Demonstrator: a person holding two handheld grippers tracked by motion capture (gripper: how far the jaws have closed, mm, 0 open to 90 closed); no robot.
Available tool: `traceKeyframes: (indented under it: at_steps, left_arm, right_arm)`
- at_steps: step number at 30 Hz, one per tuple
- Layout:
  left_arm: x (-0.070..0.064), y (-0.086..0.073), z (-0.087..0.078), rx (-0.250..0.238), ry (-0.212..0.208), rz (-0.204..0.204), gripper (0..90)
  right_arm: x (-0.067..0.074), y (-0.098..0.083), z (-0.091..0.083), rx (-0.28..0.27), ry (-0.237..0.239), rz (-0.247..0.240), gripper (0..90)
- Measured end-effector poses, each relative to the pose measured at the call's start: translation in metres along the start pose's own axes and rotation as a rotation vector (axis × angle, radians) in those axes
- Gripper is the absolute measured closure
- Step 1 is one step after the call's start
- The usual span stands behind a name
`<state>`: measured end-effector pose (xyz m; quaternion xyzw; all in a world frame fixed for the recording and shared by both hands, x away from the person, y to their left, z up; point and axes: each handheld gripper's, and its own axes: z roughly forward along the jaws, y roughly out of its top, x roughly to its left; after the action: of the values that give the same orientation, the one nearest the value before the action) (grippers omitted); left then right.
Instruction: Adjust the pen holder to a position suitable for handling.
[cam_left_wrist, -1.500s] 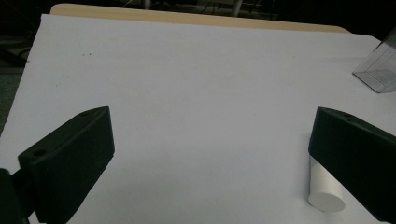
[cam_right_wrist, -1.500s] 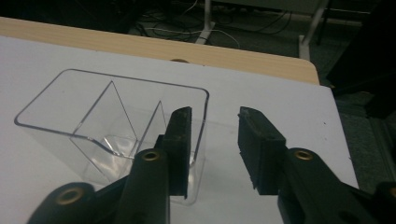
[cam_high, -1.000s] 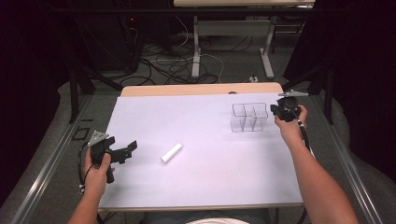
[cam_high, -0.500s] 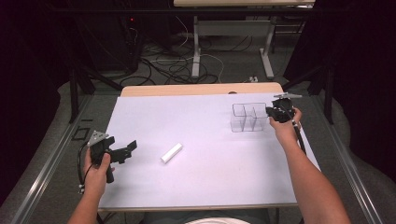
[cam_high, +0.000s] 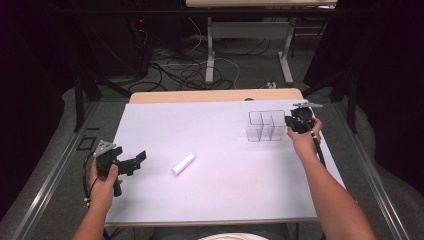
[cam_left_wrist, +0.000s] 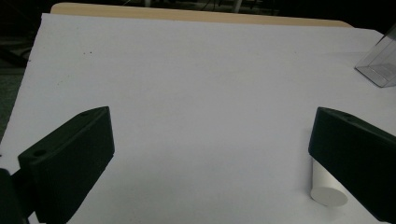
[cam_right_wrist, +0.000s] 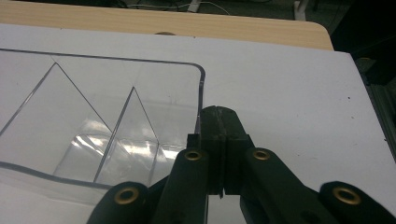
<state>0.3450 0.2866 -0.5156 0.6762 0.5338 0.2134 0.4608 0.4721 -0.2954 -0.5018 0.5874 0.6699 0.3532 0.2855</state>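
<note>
White table sheet (cam_high: 225, 195): lying under everything.
Clear divided box (cam_high: 266, 125): sitting at the sheet's far right; your right gripper (cam_high: 295, 123) is pinching its right wall, jaws together on the thin rim.
White cylinder (cam_high: 183, 164): lying left of the box, mid-sheet; your left gripper (cam_high: 134, 161) is hovering just left of it, jaws wide apart.

The sheet (cam_high: 220, 190) is plain white; the cylinder (cam_high: 183, 164) is white; the box (cam_high: 265, 125) is clear; the left gripper (cam_high: 135, 162) and right gripper (cam_high: 292, 123) are black; the tabletop's (cam_high: 215, 96) far edge is pale wood.
</note>
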Motion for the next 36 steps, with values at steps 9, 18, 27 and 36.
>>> traceKeyframes:
  at_steps: [9, 18, 27, 36]
  left_arm:
    - [0.001, 0.000, -0.001, -0.001, 0.003, 0.001, 0.2]
    - [0.001, 0.000, -0.001, 0.004, 0.003, 0.005, 0.2]
    - [0.001, -0.001, 0.000, 0.006, 0.005, 0.009, 0.2]
    - [0.001, -0.001, 0.000, 0.007, 0.005, 0.012, 0.2]
  right_arm:
    - [0.009, -0.001, -0.002, 0.009, -0.007, 0.003, 90.0]
    - [0.032, -0.001, -0.001, 0.018, 0.033, 0.006, 90.0]
    - [0.068, -0.002, 0.002, 0.008, 0.070, -0.015, 90.0]
    - [0.103, -0.004, 0.004, 0.009, 0.119, -0.004, 90.0]
